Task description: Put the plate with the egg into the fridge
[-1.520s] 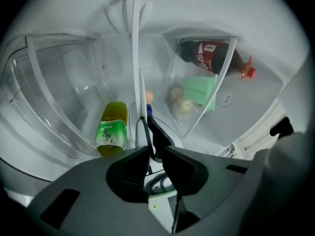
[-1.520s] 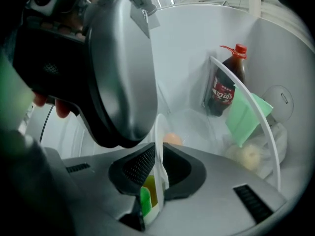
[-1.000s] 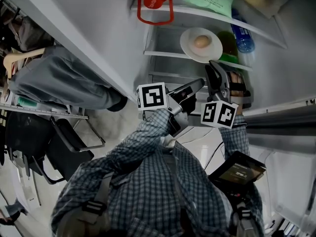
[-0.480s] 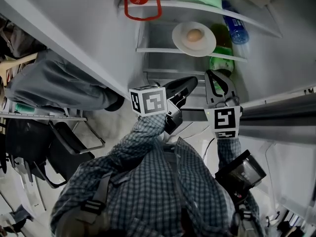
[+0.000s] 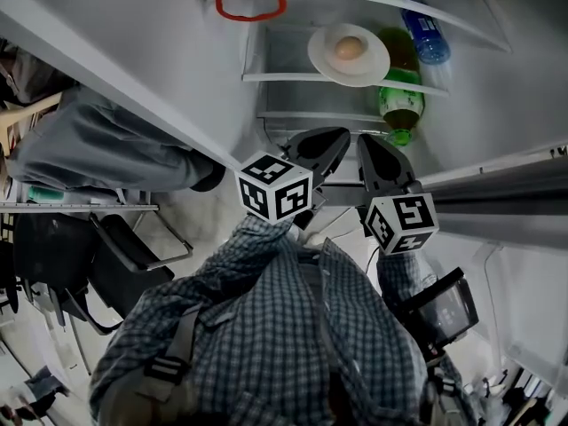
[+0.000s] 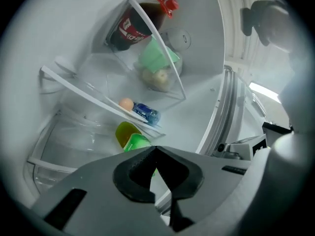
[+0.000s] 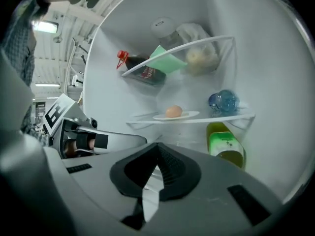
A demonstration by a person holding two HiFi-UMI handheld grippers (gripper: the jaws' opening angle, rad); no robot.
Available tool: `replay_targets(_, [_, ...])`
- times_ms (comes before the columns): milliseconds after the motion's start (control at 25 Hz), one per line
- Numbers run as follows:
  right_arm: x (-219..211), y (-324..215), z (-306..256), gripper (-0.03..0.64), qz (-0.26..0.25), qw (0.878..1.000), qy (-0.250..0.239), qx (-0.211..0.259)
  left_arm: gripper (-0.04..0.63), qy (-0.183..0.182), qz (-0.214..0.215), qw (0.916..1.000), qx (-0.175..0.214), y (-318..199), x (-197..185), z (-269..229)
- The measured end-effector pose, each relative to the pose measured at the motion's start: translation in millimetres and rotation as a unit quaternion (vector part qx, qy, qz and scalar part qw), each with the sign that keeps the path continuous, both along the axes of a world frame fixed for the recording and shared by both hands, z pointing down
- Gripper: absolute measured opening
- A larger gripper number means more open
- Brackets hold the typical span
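A white plate (image 5: 373,60) with a brown egg (image 5: 349,48) rests on the middle glass shelf (image 5: 266,77) inside the open fridge. The right gripper view shows the same plate (image 7: 187,115) and egg (image 7: 173,111) on that shelf, and the egg (image 6: 126,103) also shows in the left gripper view. My left gripper (image 5: 341,137) and right gripper (image 5: 363,140) hang side by side below the shelf, well short of the plate. Both are shut and hold nothing. In their own views the left gripper (image 6: 156,149) and right gripper (image 7: 157,146) have their tips touching.
A blue bottle (image 5: 426,38) lies beside the plate, and a green bottle (image 5: 399,105) sits on the shelf below. The upper shelf holds a dark bottle with a red cap (image 7: 142,70) and a green packet (image 7: 165,60). The fridge door (image 5: 98,78) stands open at left.
Both grippers have drawn back from the shelf toward the person and now sit lower and closer together. The plate with the egg stays on the shelf.
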State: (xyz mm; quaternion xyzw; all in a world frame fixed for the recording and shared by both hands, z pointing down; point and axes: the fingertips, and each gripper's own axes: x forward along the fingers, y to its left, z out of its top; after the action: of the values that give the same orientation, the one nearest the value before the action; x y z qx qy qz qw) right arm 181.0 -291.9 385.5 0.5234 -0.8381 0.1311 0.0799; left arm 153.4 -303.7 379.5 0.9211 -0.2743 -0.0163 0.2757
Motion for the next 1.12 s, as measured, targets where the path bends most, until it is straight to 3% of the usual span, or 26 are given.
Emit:
replay_targets(200, [-5, 6, 5, 0.006, -0.001, 1.0, -0.017, -0.01, 0.008, -0.001, -0.019, 0.9998, 0.001, -1, -9, 2])
replay_targets(1120, [-10, 14, 6, 0.006, -0.011, 1.0, -0.011, -0.01, 0.008, -0.016, -0.011, 0.9998, 0.006, 11, -1, 4])
